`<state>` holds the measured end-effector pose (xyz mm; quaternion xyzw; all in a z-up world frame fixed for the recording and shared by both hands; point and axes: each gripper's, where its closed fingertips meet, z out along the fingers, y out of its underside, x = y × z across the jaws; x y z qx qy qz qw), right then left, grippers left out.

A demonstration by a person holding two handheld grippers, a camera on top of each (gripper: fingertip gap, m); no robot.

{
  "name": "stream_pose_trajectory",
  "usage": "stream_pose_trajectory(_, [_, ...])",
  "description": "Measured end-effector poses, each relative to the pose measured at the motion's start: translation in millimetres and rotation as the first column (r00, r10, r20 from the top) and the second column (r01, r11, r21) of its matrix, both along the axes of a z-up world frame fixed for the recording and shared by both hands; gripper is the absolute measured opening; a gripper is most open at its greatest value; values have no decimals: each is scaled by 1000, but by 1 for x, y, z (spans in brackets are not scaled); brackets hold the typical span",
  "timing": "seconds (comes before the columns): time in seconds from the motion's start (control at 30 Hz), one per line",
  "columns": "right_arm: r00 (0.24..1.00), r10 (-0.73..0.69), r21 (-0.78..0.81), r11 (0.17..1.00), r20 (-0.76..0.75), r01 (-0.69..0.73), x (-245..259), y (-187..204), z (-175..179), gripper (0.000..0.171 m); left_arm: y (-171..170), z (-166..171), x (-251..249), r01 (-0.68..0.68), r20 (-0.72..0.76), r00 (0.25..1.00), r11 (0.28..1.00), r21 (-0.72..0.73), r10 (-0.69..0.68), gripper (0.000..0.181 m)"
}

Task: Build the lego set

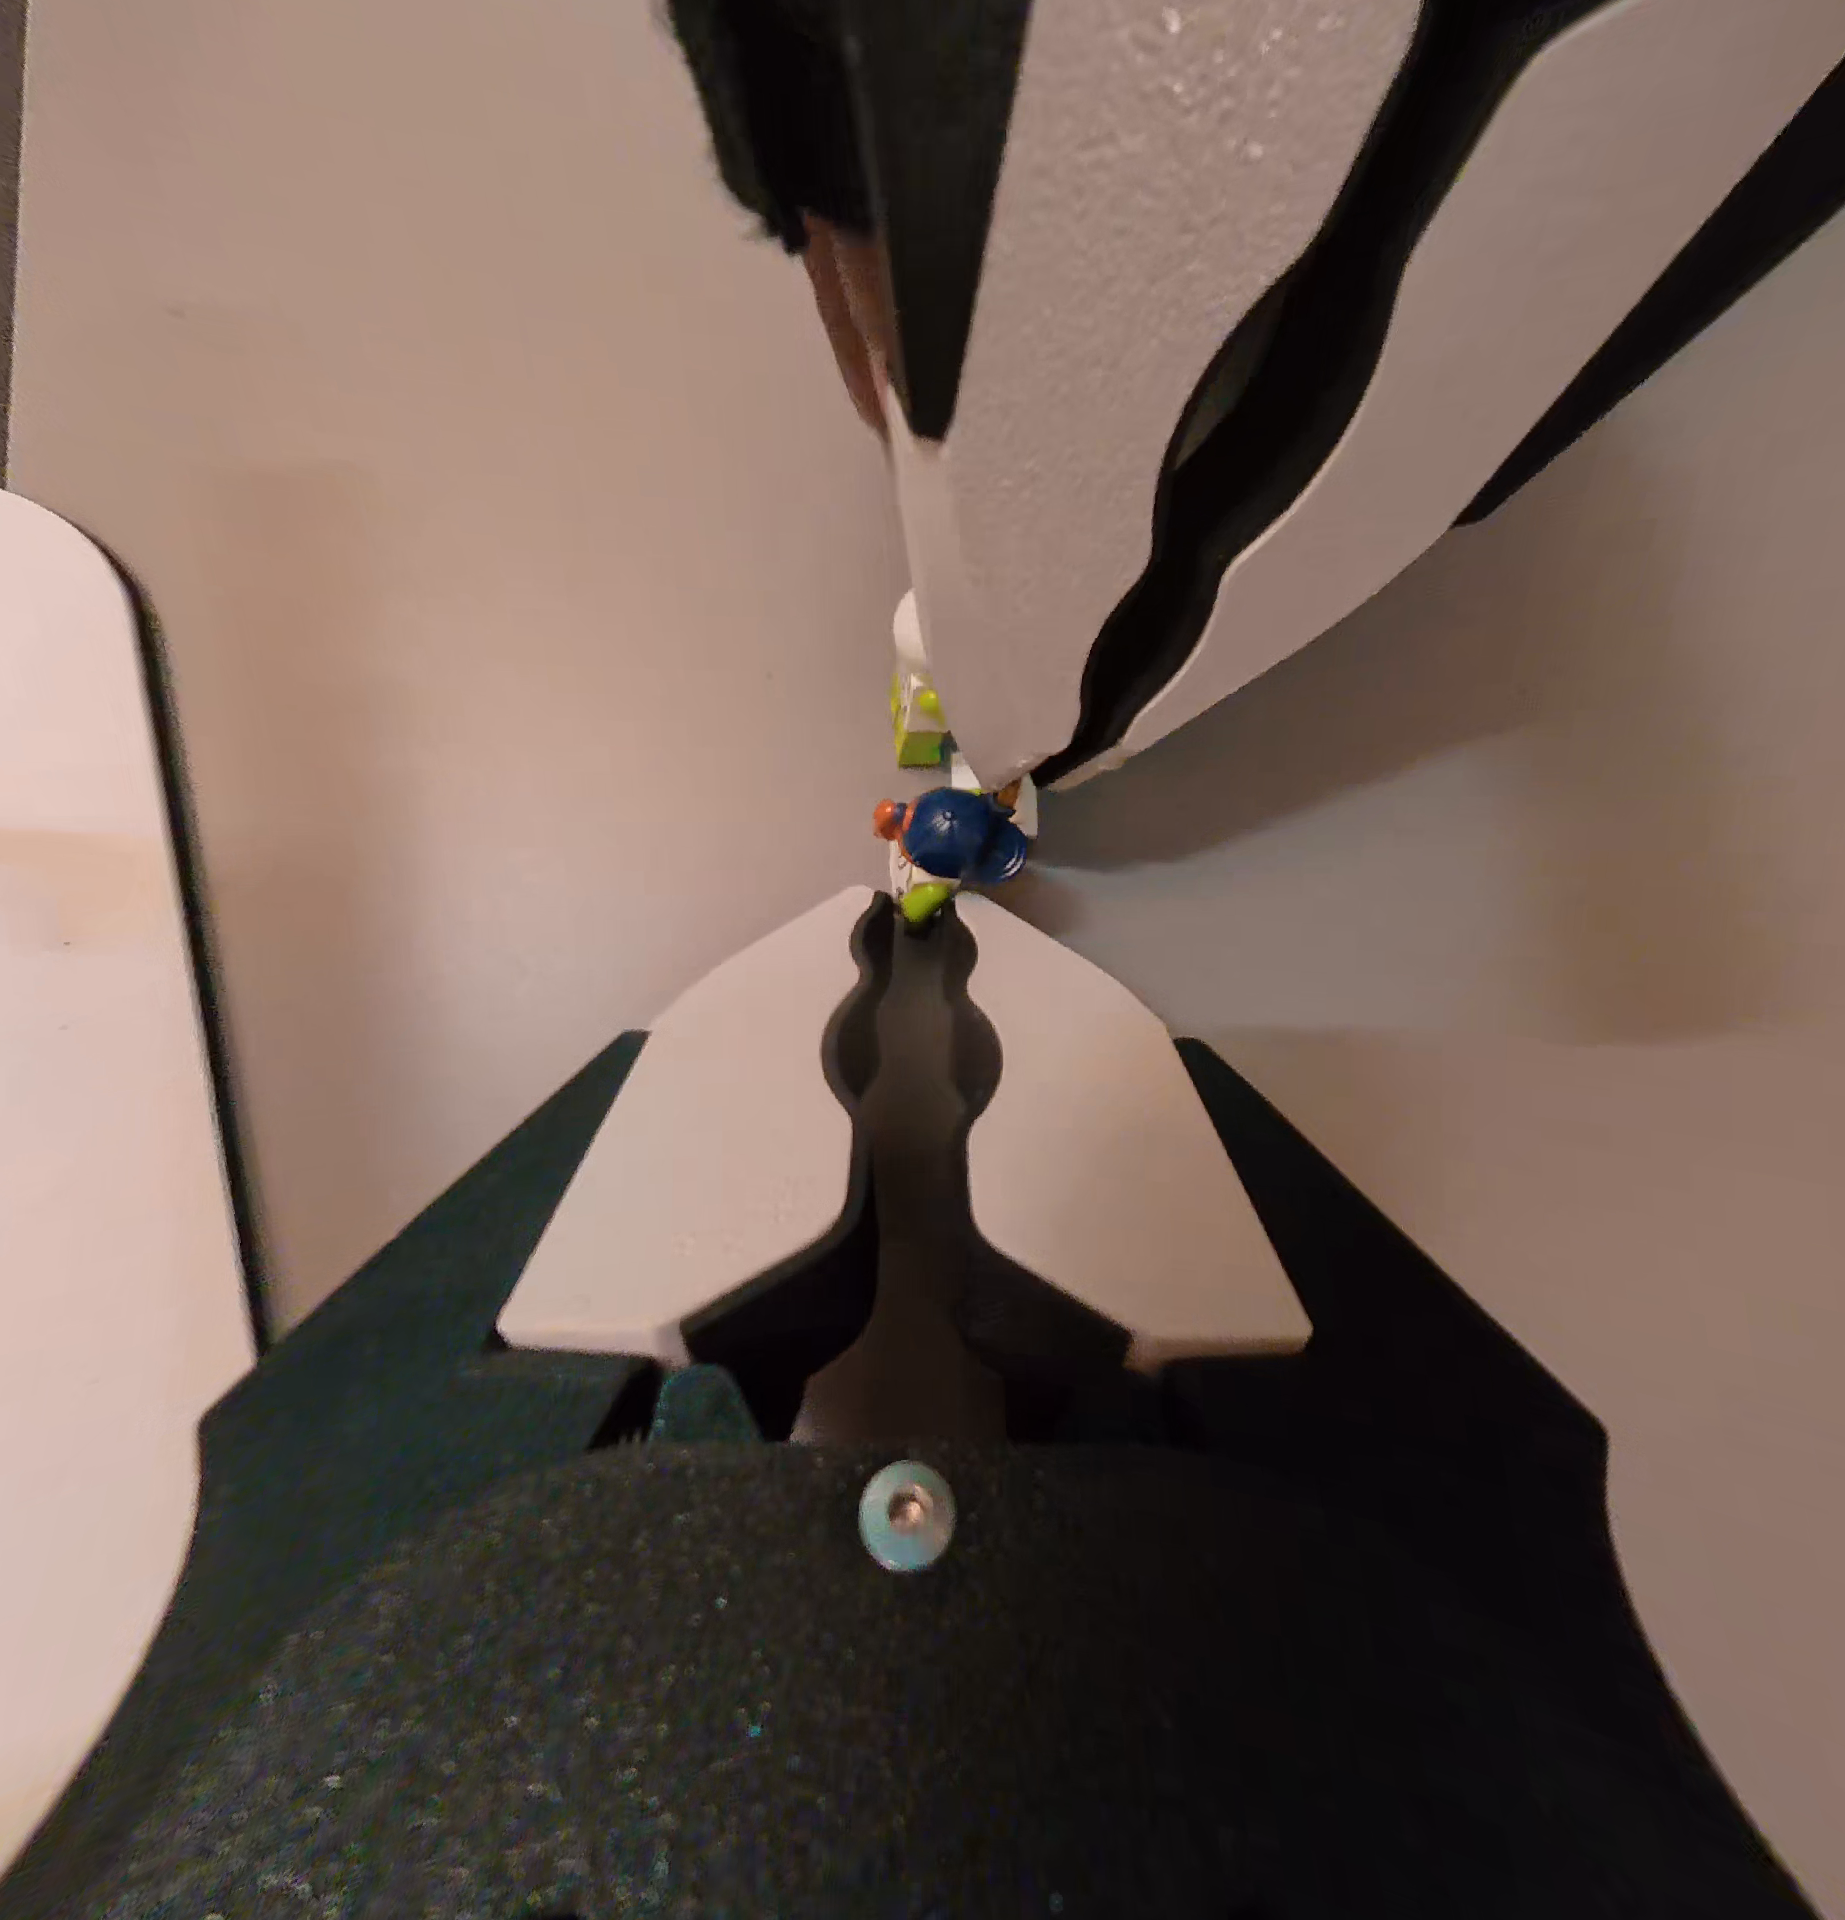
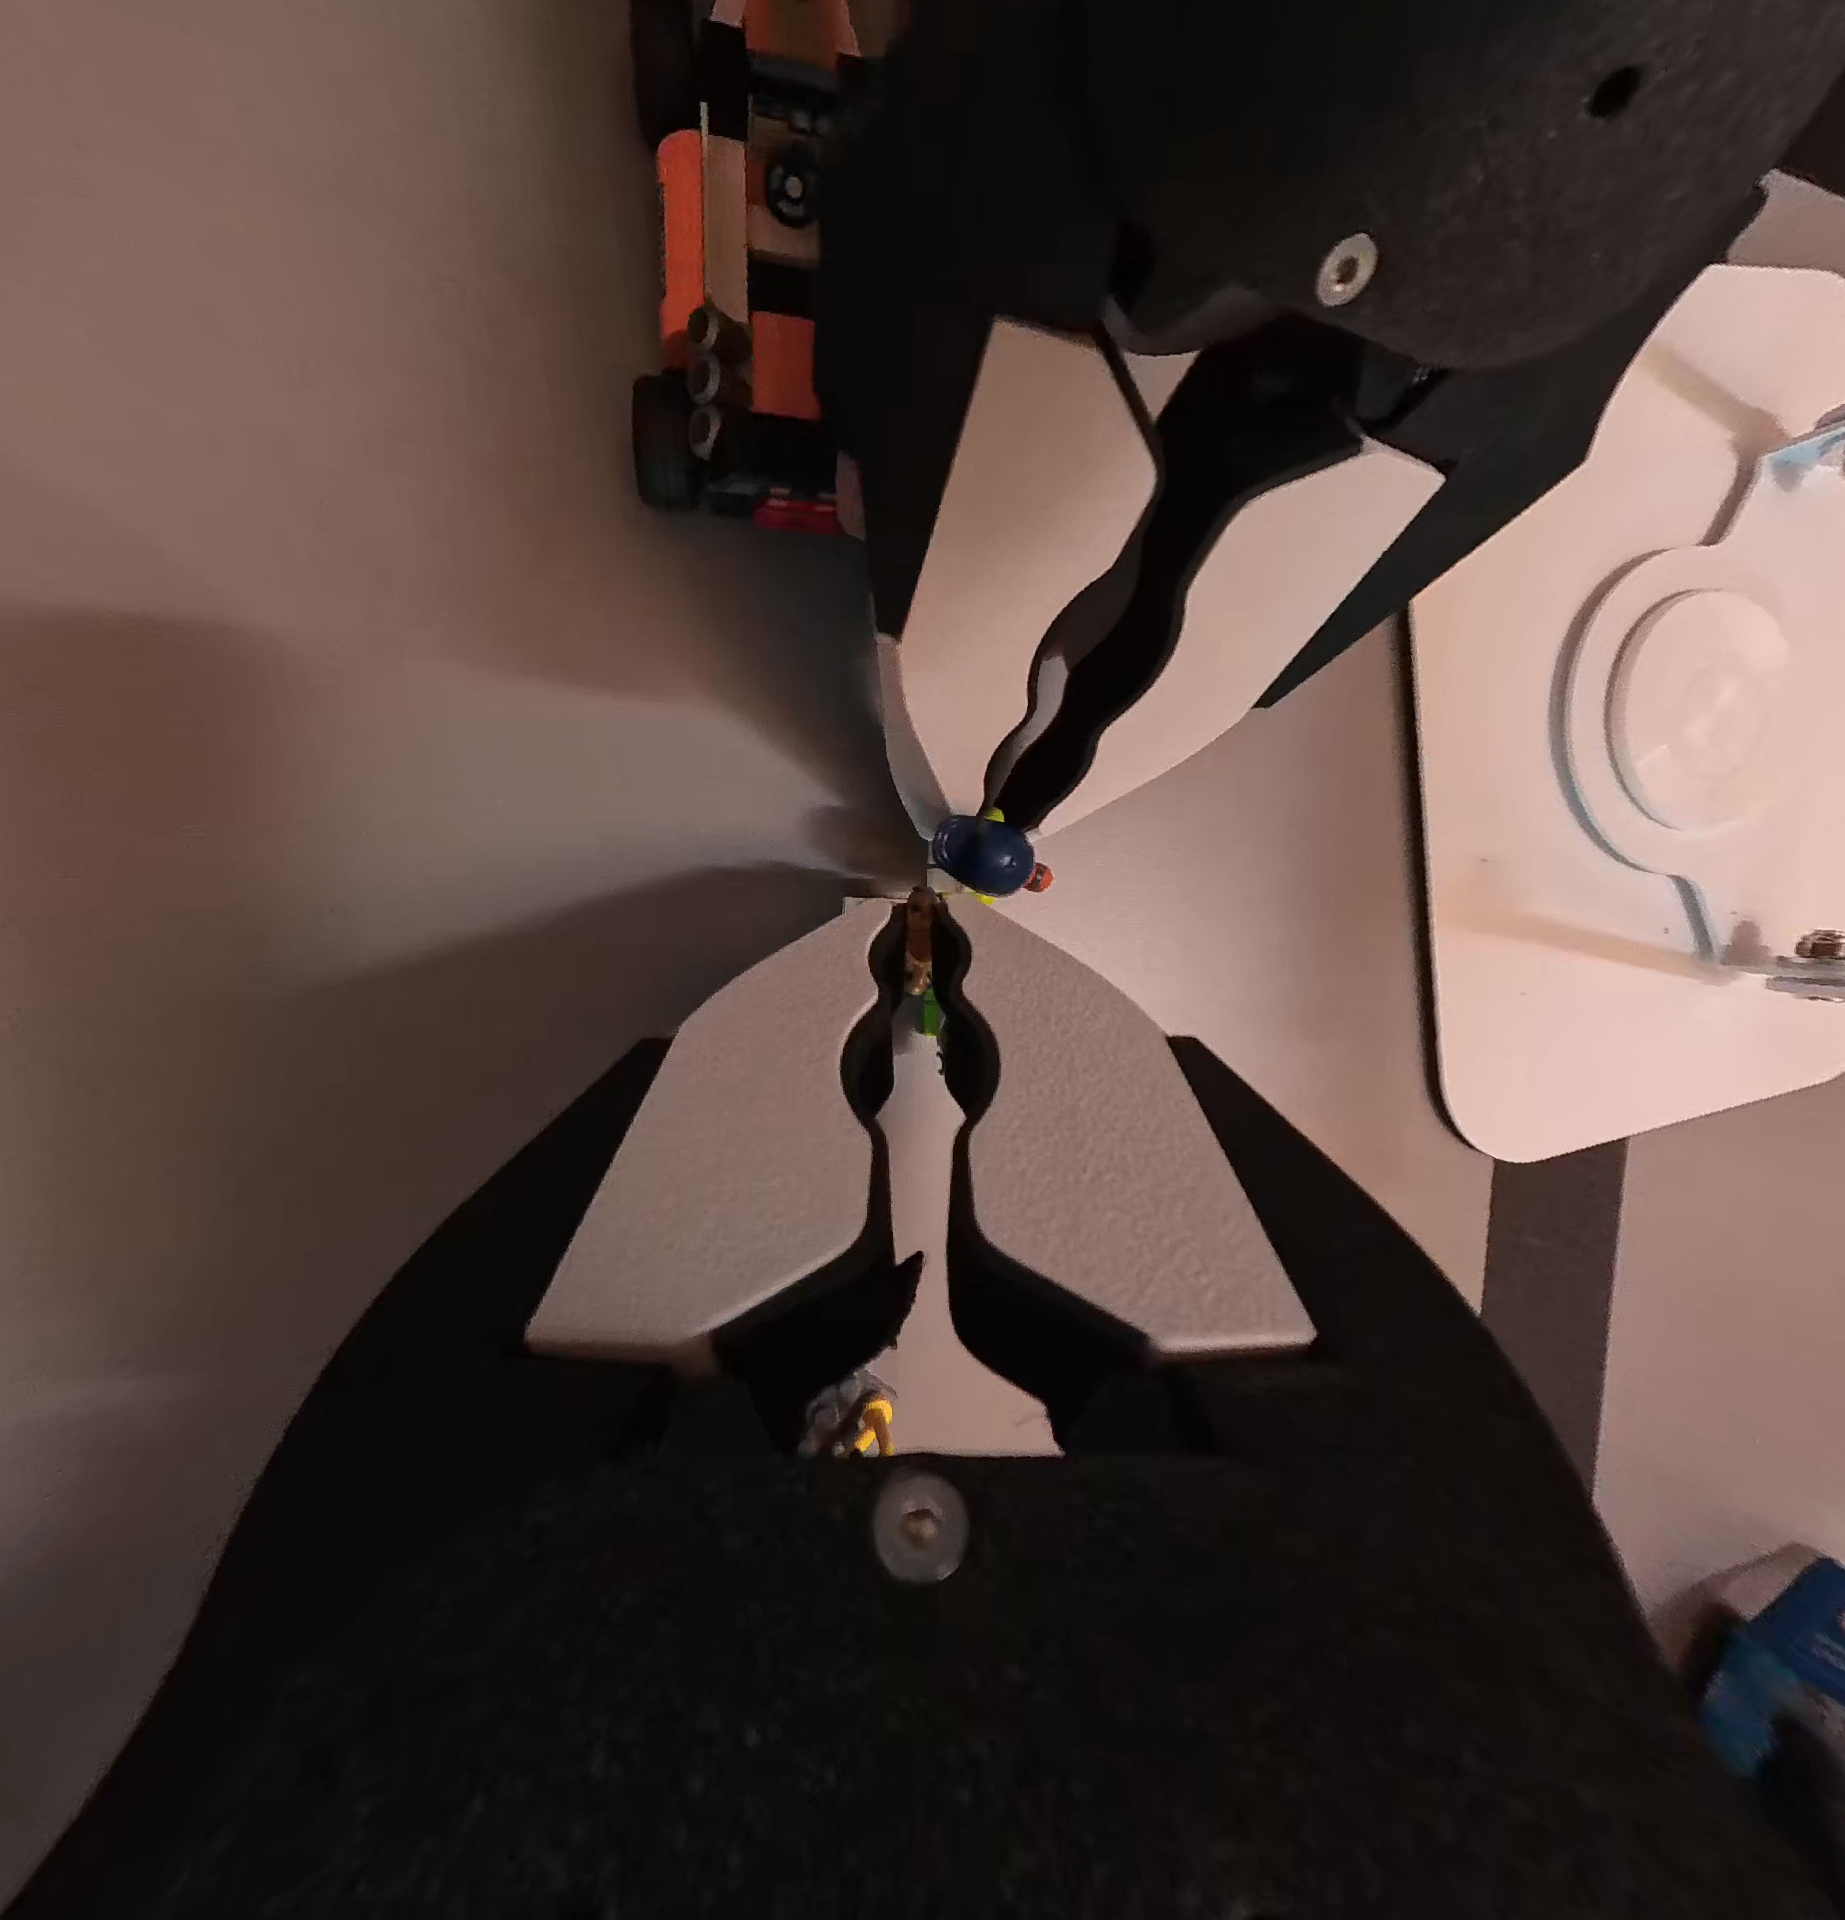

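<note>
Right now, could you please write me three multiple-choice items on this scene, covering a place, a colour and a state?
1. Where is the minifigure?
A. between the two grippers' tips
B. on the white plate
C. on the orange vehicle

2. What colour is its cap?
A. red
B. dark blue
C. white

3. How is the left gripper?
A. wide open
B. out of view
C. closed on the figure's lime-green arm

Answers: 1 A, the right gripper meets the left one at the figure; 2 B, both views show blue; 3 C, its tips pinch the lime piece.
</note>
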<state>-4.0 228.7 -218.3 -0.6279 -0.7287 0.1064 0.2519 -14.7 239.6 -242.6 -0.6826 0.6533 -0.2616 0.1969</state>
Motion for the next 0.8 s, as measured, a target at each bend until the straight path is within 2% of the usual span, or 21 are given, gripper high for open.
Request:
stream_pose_trajectory(0.3, [1000, -11, 21, 1000, -8, 11, 0, 1, 0, 4, -3, 0, -1, -27, 3, 1000, 993, -115, 27, 9])
stream_pose_trajectory(0.47, [999, -19, -22, 1000, -47, 18, -3, -1, 10, 9, -4, 0, -2, -19, -5, 1000, 995, -94, 19, 9])
stream_pose_trajectory(0.8, [992, -83, -51, 996, -100, 78, 10, 14, 27, 18, -2, 8, -8, -21, 26, 999, 997, -78, 23, 20])
